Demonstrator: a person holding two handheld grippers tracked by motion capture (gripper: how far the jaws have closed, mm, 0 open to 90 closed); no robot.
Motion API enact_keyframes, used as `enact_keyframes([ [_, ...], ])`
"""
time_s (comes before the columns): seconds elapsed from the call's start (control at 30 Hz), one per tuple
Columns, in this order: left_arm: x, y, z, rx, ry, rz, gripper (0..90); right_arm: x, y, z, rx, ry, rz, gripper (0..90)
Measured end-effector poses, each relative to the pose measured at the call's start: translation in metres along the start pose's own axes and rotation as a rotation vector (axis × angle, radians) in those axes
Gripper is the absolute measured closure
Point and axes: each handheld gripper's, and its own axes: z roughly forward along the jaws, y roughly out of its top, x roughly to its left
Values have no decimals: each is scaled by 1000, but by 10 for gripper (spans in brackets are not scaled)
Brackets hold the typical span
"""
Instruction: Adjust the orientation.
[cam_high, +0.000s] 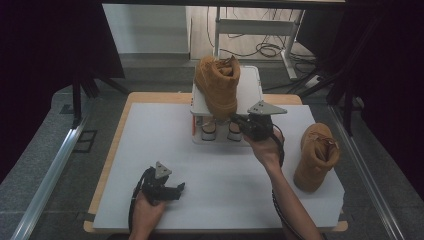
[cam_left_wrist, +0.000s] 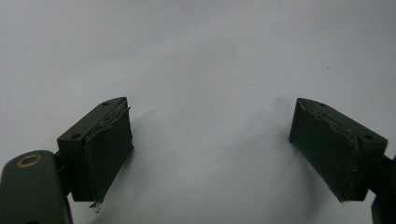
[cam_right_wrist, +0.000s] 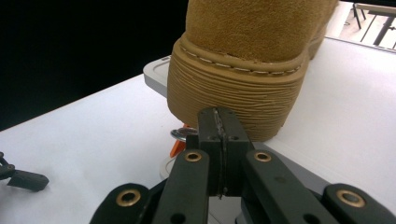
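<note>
A tan suede boot (cam_high: 216, 85) with a ribbed sole stands upright on the white rack (cam_high: 250, 87) at the surface's far edge. The right gripper (cam_right_wrist: 218, 122), jaws closed and empty, sits at its heel. The left gripper (cam_left_wrist: 210, 149) rests open on the surface (cam_high: 220, 175).

High overhead view; gripper views close above white table (cam_high: 210, 185).

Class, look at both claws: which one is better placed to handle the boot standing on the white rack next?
Right. The right claw is shut, its tip at the heel sole of the boot on the rack. The left claw rests open on the bare table, far away.
</note>
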Motion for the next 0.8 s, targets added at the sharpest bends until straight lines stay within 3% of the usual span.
enact_keyframes([
  [0.5,0,0,0,-3,0,-4,132,12,8,22,5,41,-4,899],
  [0.8,0,0,0,-5,-1,-3,132,21,12,33,11,42,-18,899],
])
